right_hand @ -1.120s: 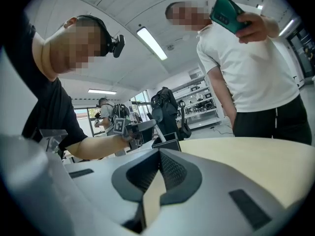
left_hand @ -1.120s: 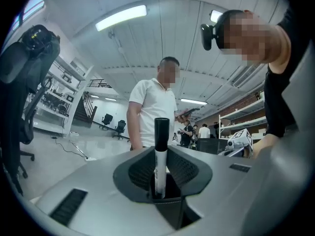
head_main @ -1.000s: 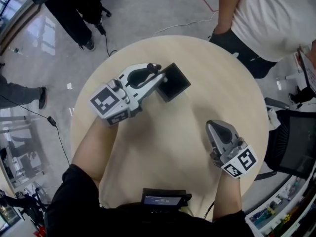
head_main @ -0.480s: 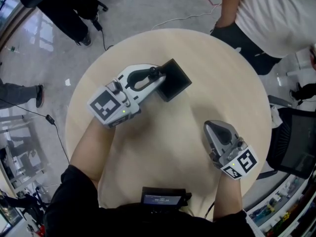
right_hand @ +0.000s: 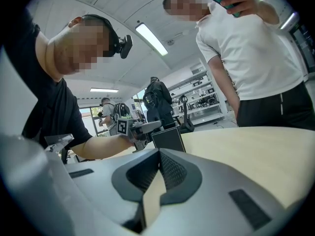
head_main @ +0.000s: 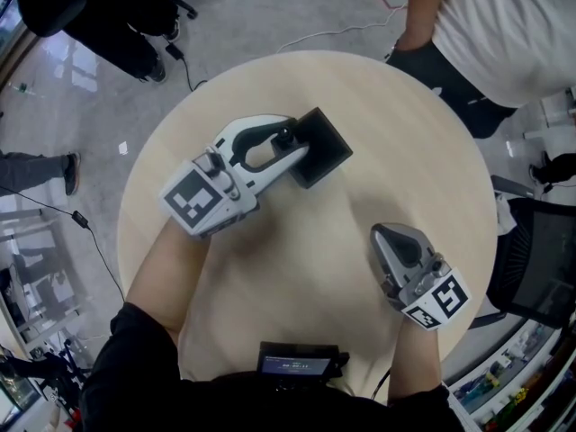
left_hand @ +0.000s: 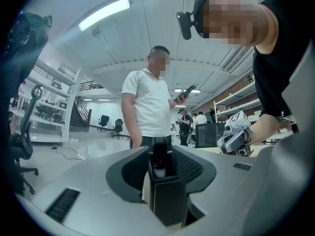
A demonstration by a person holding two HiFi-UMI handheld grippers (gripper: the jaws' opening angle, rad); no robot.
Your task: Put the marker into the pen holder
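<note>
Only the left gripper view shows the marker [left_hand: 158, 155] standing in the pen holder [left_hand: 167, 200], between the left gripper's [head_main: 295, 142] just-opened jaws. The right gripper [right_hand: 157, 168] is closed and empty.

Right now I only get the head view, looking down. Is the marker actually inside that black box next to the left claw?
Observer: Yes. The left gripper view shows the marker standing upright inside the pen holder.
Operator: Is the claw squeezing it?
Observer: No. The left gripper has just been opening its jaws, and they stand clear on either side of the marker.
Operator: And the other claw?
Observer: In its own view, the right gripper has its jaws shut together with nothing between them.
</note>
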